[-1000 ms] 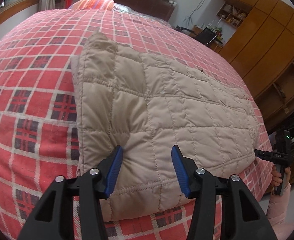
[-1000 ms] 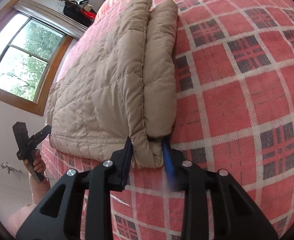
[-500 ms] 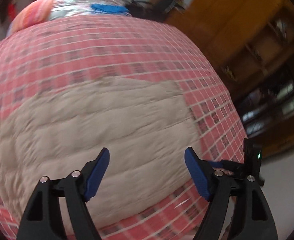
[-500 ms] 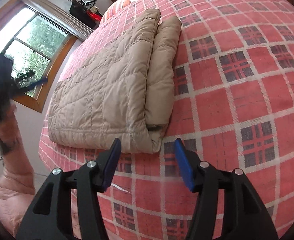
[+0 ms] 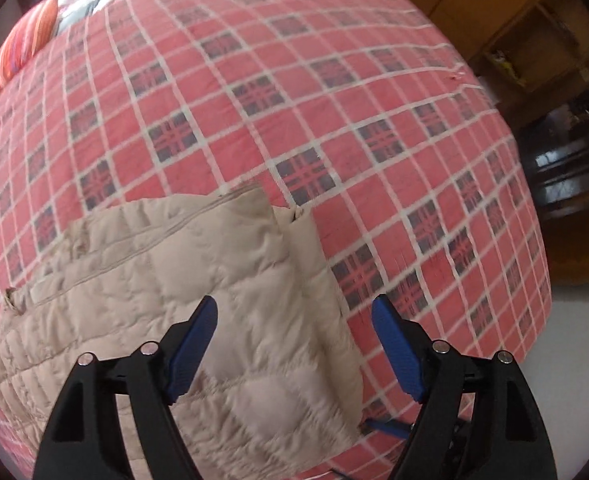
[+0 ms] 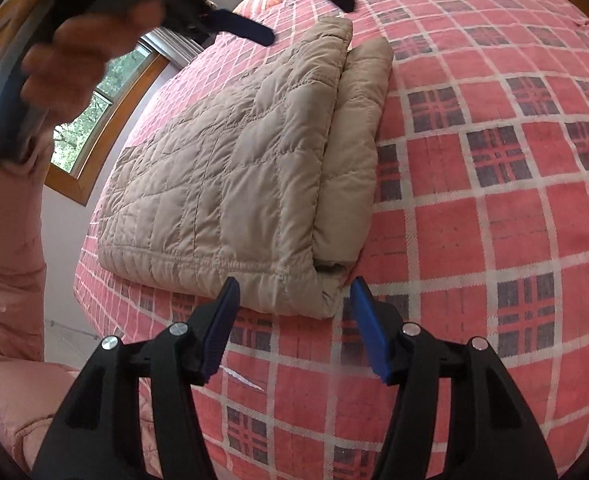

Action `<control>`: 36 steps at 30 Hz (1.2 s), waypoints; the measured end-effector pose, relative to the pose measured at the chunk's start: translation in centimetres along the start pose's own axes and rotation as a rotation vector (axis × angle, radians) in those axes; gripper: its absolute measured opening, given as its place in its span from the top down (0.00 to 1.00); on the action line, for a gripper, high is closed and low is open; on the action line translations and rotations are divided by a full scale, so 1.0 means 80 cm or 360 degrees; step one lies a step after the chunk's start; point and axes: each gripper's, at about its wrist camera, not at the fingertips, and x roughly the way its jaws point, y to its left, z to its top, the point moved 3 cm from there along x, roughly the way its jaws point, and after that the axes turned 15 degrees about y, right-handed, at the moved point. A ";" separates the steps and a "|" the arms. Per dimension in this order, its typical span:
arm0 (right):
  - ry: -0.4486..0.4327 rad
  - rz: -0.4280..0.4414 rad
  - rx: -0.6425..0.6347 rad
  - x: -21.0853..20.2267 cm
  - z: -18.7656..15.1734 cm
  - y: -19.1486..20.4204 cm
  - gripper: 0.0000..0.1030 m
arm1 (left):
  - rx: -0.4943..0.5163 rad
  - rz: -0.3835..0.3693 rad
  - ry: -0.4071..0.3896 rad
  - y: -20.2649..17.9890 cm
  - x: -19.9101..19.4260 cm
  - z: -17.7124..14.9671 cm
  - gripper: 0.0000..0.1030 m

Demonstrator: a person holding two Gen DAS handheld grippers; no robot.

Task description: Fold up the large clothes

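2 tools (image 5: 294, 344) (image 6: 294, 320) wide apart, empty, seemingly just short of folded coat (image 6: 246, 184).

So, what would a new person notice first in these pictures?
First, the folded beige quilted coat lying near the edge of the red plaid bed. Then the open right gripper just before its corner, and the open left gripper held above it.

Folded jacket (image 6: 238, 184) on bed (image 6: 494, 240)

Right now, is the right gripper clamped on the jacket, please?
No, the right gripper is open, its blue pads apart just short of the folded jacket.
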 end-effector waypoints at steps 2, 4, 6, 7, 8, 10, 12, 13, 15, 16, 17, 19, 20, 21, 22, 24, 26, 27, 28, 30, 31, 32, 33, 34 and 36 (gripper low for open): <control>0.0008 0.0016 -0.0012 0.005 0.004 0.001 0.44 | -0.0036 0.0023 0.0051 -0.001 0.009 0.009 0.23; 0.0014 0.0026 -0.0020 0.007 0.006 0.000 0.43 | -0.0067 0.0074 0.0118 -0.003 0.021 0.018 0.23; 0.0027 0.0039 -0.0023 0.013 0.010 0.001 0.41 | -0.0091 0.0135 0.0174 -0.004 0.032 0.025 0.23; 0.0033 0.0044 -0.0021 0.014 0.011 -0.001 0.40 | -0.0109 0.0172 0.0203 -0.003 0.037 0.028 0.23; 0.0042 0.0056 -0.0020 0.016 0.012 -0.002 0.39 | -0.0122 0.0202 0.0225 -0.004 0.042 0.032 0.23; 0.0062 0.0083 -0.0024 0.019 0.012 -0.006 0.39 | -0.0129 0.0241 0.0245 -0.006 0.048 0.040 0.23; 0.0076 0.0112 -0.0029 0.024 0.012 -0.006 0.38 | -0.0131 0.0275 0.0251 -0.007 0.053 0.047 0.23; 0.0077 0.0115 -0.0029 0.025 0.012 -0.007 0.38 | -0.0131 0.0287 0.0261 -0.007 0.057 0.051 0.23; 0.0082 0.0123 -0.0014 0.028 0.014 -0.011 0.38 | -0.0133 0.0294 0.0290 -0.005 0.063 0.056 0.23; 0.0086 0.0133 -0.0002 0.029 0.014 -0.014 0.40 | -0.0134 0.0295 0.0299 -0.004 0.066 0.057 0.23; 0.0096 0.0142 0.0011 0.031 0.014 -0.017 0.44 | -0.0137 0.0296 0.0304 -0.003 0.068 0.060 0.23; 0.0104 0.0159 0.0031 0.032 0.016 -0.021 0.51 | -0.0131 0.0300 0.0303 -0.003 0.070 0.060 0.30; 0.0104 0.0164 0.0038 0.032 0.016 -0.023 0.55 | -0.0128 0.0315 0.0302 -0.003 0.071 0.061 0.37; 0.0100 0.0160 0.0043 0.031 0.017 -0.025 0.59 | -0.0128 0.0311 0.0302 -0.003 0.071 0.060 0.40; 0.0096 0.0157 0.0046 0.029 0.016 -0.028 0.66 | -0.0124 0.0299 0.0298 -0.001 0.070 0.058 0.48; 0.0082 0.0146 0.0044 0.024 0.015 -0.029 0.73 | -0.0118 0.0279 0.0288 0.001 0.068 0.055 0.59; 0.0068 0.0124 0.0034 0.017 0.014 -0.027 0.79 | -0.0108 0.0243 0.0270 0.004 0.062 0.049 0.73; 0.0056 0.0108 0.0027 0.013 0.013 -0.023 0.80 | -0.0100 0.0228 0.0258 0.004 0.058 0.046 0.76; 0.0045 0.0096 0.0022 0.009 0.012 -0.020 0.82 | -0.0094 0.0221 0.0243 0.005 0.052 0.043 0.80; 0.0021 0.0077 0.0007 -0.002 0.010 -0.013 0.83 | -0.0085 0.0199 0.0203 0.007 0.041 0.036 0.84; 0.0008 0.0068 -0.0006 -0.008 0.009 -0.008 0.84 | -0.0077 0.0181 0.0182 0.009 0.034 0.032 0.85; -0.0003 0.0062 -0.0019 -0.013 0.009 -0.003 0.84 | -0.0070 0.0151 0.0159 0.011 0.025 0.027 0.86; -0.0016 0.0053 -0.0034 -0.020 0.009 0.003 0.85 | -0.0067 0.0126 0.0140 0.013 0.018 0.022 0.87; -0.0025 0.0047 -0.0045 -0.024 0.009 0.010 0.85 | -0.0063 0.0101 0.0117 0.016 0.010 0.015 0.87; -0.0049 0.0030 -0.0080 -0.036 0.009 0.024 0.85 | -0.0054 0.0040 0.0053 0.029 -0.015 -0.002 0.88</control>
